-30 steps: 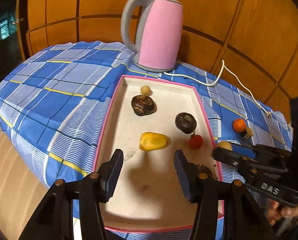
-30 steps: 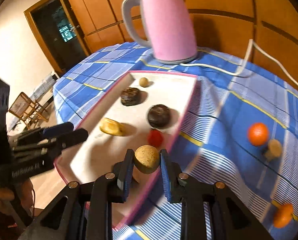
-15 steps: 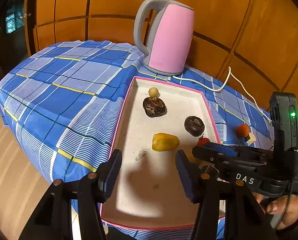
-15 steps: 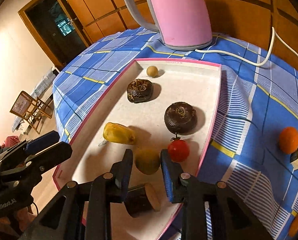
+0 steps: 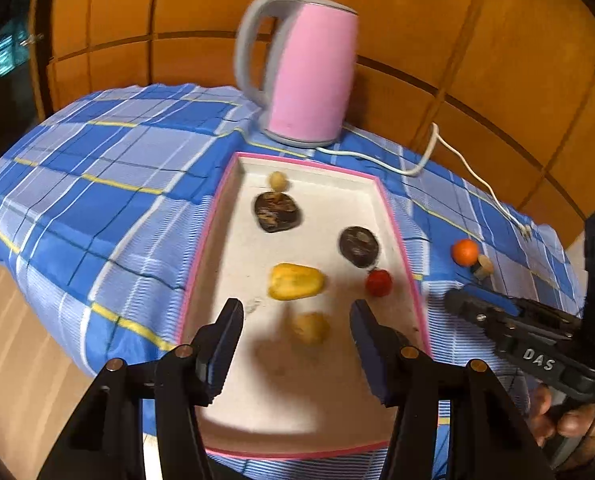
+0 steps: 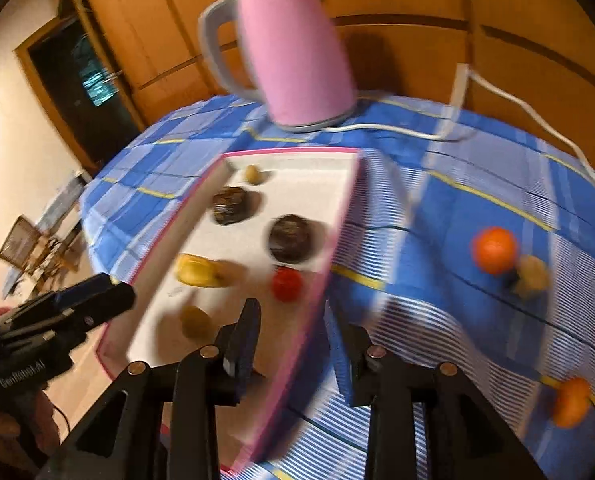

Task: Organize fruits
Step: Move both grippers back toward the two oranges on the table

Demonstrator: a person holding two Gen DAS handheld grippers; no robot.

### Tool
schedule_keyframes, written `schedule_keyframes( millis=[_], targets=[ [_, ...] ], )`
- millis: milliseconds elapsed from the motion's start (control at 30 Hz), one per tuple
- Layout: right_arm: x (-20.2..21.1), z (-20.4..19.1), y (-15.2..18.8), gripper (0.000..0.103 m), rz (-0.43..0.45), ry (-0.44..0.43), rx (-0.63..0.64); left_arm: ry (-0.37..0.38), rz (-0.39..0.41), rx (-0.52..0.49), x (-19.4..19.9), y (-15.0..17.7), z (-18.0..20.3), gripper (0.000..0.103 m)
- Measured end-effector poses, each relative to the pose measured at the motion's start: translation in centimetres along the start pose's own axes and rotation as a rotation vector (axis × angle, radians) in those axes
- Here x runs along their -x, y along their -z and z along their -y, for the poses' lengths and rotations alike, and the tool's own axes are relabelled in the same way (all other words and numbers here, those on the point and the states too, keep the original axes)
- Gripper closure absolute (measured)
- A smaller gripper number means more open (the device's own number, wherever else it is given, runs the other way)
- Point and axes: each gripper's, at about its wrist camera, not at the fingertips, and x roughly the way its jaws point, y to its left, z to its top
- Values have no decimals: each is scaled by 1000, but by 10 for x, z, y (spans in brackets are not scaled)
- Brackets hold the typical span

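Observation:
A white tray with a pink rim point(image 5: 401, 240) lies on the blue checked cloth. It holds a round tan fruit point(image 5: 309, 327), a yellow fruit point(image 5: 295, 281), a red tomato point(image 5: 378, 282), two dark fruits point(image 5: 358, 246) and a small tan ball point(image 5: 277, 181). My left gripper point(image 5: 296, 312) hovers open above the tray's near end, with the tan fruit below the gap and nothing gripped. My right gripper point(image 6: 290, 312) is open and empty over the tray's right rim point(image 6: 339, 216). The tan fruit point(image 6: 195, 321) lies to its left.
A pink kettle point(image 5: 309, 72) stands behind the tray, its white cord point(image 5: 457, 156) trailing right. On the cloth to the right lie an orange point(image 6: 494, 250) beside a small tan piece point(image 6: 531, 274), and a second orange point(image 6: 571, 402) nearer the edge.
My right gripper carried the tan fruit over the tray, let it go and drew back to the right. The fruit now lies in the tray. My left gripper stayed put.

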Motion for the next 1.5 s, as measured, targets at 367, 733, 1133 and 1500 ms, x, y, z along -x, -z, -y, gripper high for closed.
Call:
schedule_keyframes(
  millis=[367,733,1133,1500],
  targets=[
    [63,75,36,68,67,198,-143,85,-20,-165,-10,-6,68,47],
    [96,113,60,68,110,309,-230,134,-40,-275,-17,-1,115,47],
    [103,120,71,65,132,391,-251,168,-99,-340,-33,11,143,47],
    [111,128,75,65,150,410,-263,245,-158,-320,-66,-24,173,64]
  ],
)
